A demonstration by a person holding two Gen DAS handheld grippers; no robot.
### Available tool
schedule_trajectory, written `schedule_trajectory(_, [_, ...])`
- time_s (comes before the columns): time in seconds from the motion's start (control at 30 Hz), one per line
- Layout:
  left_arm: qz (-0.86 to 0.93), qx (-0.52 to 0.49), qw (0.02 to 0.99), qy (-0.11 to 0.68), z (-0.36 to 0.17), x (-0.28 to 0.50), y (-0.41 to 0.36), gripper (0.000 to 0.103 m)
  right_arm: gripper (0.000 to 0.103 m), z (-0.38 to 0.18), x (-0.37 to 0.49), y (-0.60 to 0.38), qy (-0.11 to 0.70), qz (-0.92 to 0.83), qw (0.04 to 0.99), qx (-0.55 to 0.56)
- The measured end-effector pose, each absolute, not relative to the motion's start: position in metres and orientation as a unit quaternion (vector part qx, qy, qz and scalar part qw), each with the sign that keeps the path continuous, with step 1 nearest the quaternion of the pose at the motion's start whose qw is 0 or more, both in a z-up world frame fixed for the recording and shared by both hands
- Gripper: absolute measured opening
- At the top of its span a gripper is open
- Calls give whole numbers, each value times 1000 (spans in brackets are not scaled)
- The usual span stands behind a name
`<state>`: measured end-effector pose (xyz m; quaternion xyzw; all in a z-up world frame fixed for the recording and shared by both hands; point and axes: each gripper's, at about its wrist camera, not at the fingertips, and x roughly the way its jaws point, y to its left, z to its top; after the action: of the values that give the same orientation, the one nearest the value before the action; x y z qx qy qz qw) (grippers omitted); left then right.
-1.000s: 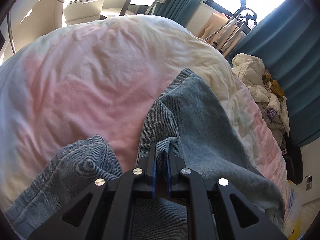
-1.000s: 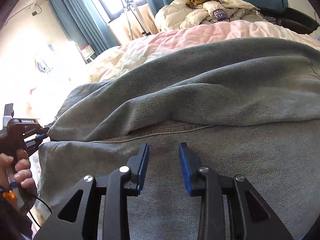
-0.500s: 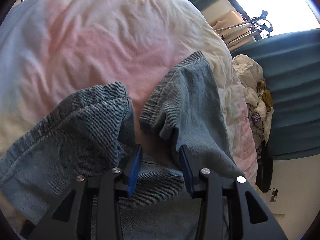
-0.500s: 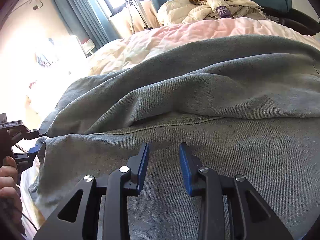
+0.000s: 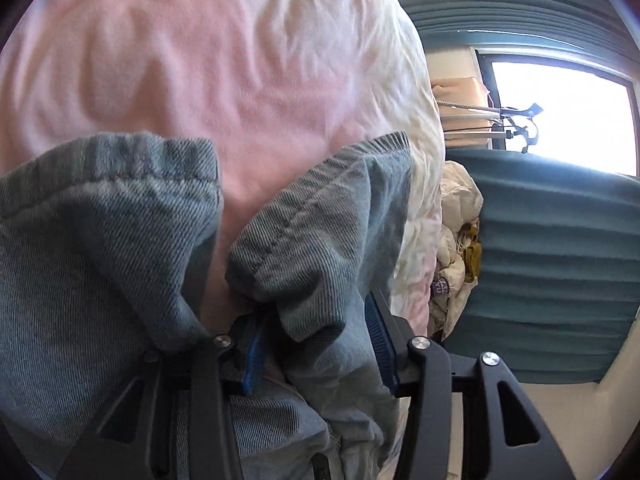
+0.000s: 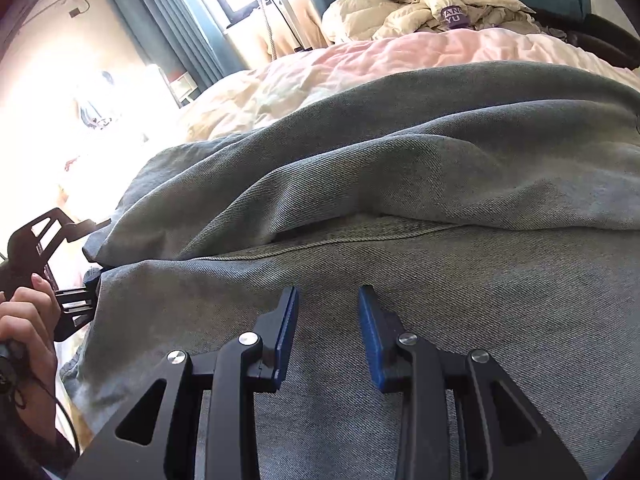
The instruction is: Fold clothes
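1. Faded blue denim jeans (image 6: 400,184) lie spread on a pink and cream quilted bedspread (image 5: 200,72), one leg doubled loosely over the other along a long seam.
2. Left gripper (image 5: 316,344): blue-padded jaws parted, a hem fold of the nearer leg lying loose between them, not pinched.
3. Right gripper (image 6: 328,332): jaws parted and empty, resting low over the flat denim.
4. Progress: apparently early. The legs overlap unevenly and the two hems (image 5: 120,160) sit apart; aligning them and folding crosswise remain.
5. A heap of pale unfolded clothes (image 6: 432,8) waits by the teal curtains (image 5: 560,248).
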<state>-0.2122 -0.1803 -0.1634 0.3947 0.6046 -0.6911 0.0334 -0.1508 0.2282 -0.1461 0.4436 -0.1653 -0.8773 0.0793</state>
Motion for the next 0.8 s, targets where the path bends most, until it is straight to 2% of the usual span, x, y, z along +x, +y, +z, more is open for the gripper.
schedule_trajectory(0.1, [-733, 367, 67, 568, -152, -216, -192, 46, 33, -146, -151, 234, -170, -877, 83, 442])
schedule_trajectory(0.13, [-748, 362, 72, 552, -146, -218, -193, 43, 33, -146, -151, 236, -172, -876, 83, 442])
schedule_trajectory(0.23, [-786, 362, 92, 493, -127, -228, -192, 23, 34, -146, -157, 239, -179, -874, 88, 442])
schedule_trajectory(0.33, [-820, 372, 107, 422, -98, -244, -187, 12, 34, -146, -157, 249, -196, -871, 95, 440])
schedule_trajectory(0.5, [-883, 346, 91, 304, -32, -267, -181, 8, 34, -145, -159, 251, -200, -871, 96, 437])
schedule_trajectory(0.6, [-907, 314, 62, 275, 2, -264, -174, 8, 34, -143, -160, 237, -197, -876, 100, 429])
schedule_trajectory(0.73, [-911, 331, 78, 232, -20, -259, -183, 8, 34, -139, -128, 244, -195, -880, 103, 420])
schedule_trajectory(0.8, [-890, 382, 102, 229, -61, -261, -192, 8, 34, -140, -137, 250, -193, -879, 103, 424])
